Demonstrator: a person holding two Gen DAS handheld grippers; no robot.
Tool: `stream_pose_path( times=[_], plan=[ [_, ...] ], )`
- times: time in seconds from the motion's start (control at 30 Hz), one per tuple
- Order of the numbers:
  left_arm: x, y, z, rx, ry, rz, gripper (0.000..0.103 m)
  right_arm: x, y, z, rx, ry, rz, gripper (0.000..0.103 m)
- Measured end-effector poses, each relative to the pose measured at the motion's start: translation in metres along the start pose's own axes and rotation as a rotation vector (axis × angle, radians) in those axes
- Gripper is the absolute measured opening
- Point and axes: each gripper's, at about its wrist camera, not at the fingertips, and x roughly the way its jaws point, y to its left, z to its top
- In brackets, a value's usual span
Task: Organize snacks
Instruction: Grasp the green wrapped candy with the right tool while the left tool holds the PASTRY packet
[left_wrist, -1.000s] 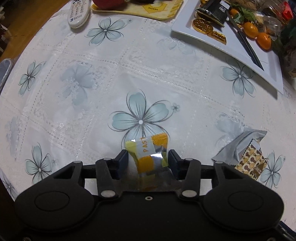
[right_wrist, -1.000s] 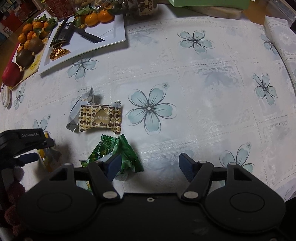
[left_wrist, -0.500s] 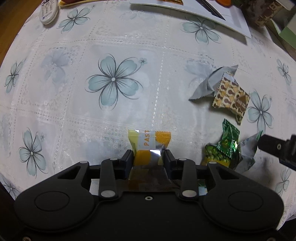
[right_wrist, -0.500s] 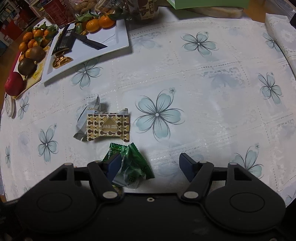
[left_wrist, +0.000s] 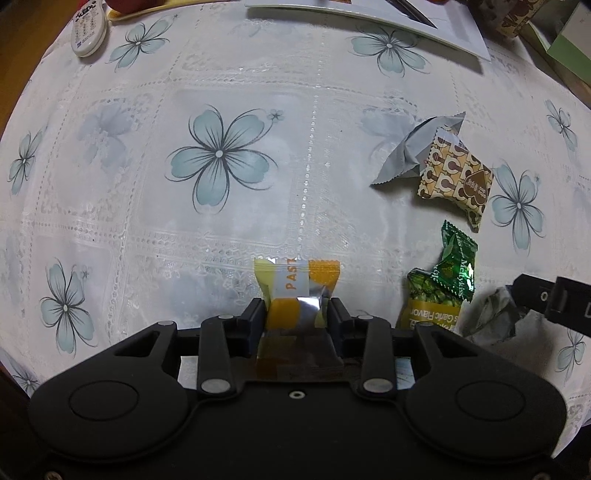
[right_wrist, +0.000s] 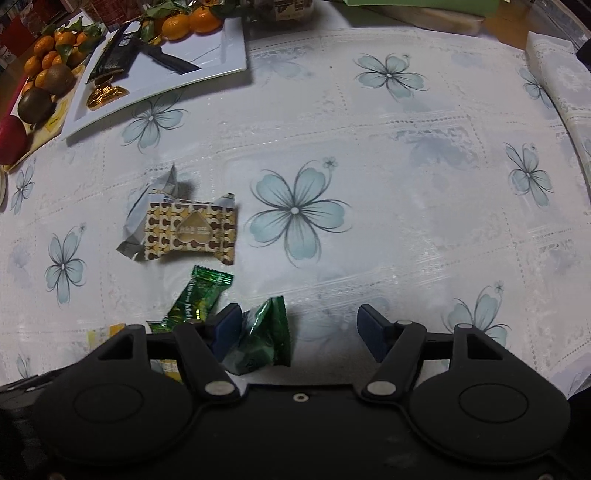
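Jaws of the left gripper (left_wrist: 296, 314) are easing apart, though both pads press a yellow-and-orange candy (left_wrist: 295, 291) whose near end is hidden between them. Right gripper (right_wrist: 297, 328) hangs released, a crumpled green wrapper (right_wrist: 263, 341) just inside its left finger and partly hidden by it. Just beyond lie a green mint (right_wrist: 197, 299) and a half-covered garlic-flavour packet (left_wrist: 430, 308). Farther off, a brown patterned snack (right_wrist: 190, 230) overlaps a grey wrapper (right_wrist: 142, 218). At the far left, a white tray (right_wrist: 218, 48) holds oranges, cut off by the frame edge.
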Motion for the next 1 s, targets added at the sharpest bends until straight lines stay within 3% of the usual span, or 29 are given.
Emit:
stream_pose_path(
  times=[0.07,0.23,0.37,0.57,1.0],
  plan=[
    [-0.001,-0.003,-0.001,0.002,-0.004,0.007,0.046,0.002,-0.013,-0.001,0.018,0.023,-0.009,0.072],
    [0.002,-0.002,0.000,-0.010,0.002,0.006,0.046,0.009,-0.035,-0.003,0.038,0.037,-0.133,0.071],
    [0.002,-0.001,0.001,-0.011,0.004,0.006,0.046,-0.002,-0.050,-0.001,0.105,0.003,-0.050,0.071],
    [0.002,-0.001,0.002,-0.013,0.004,0.006,0.046,-0.017,-0.027,-0.003,0.052,-0.015,0.096,0.074],
    [0.002,-0.001,0.003,-0.015,0.005,0.002,0.046,0.018,0.021,-0.001,-0.020,0.008,0.028,0.074]
  ],
)
